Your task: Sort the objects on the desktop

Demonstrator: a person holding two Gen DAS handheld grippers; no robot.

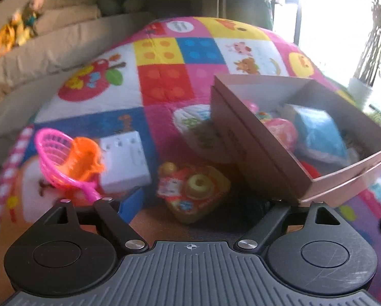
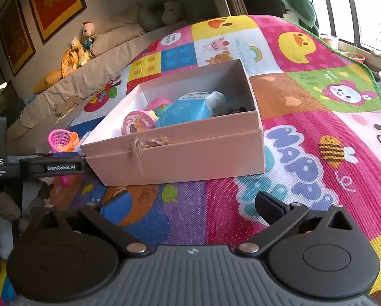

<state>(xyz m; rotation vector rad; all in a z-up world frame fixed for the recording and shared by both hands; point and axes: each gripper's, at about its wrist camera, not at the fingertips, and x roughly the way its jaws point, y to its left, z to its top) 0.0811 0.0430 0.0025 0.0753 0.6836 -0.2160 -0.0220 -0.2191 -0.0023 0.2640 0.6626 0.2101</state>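
The landmark here is the pink cardboard box, open on the patterned play mat. Inside it lie a blue packet, a round pink toy and a few smaller things too crowded to tell apart, so part of the sorting looks done.

Several items remain outside the box, all off its left side as the left wrist view shows them: an orange cup sitting in a pink net scoop, a white block just beside those, and, nearest the box's near-left corner, a red and yellow toy pack.

The left gripper is released, its jaws spread with nothing between them, and it hangs near that same corner, facing the toy pack. The right gripper is also released and empty, jaws wide, hovering over bare mat in front of the box's near wall.

Judging by this, the step in hand is the reach for another loose item. The toy pack seems the likeliest target: the left gripper would need to drop over it, close across its narrower side, lift it over the box wall and let go inside.
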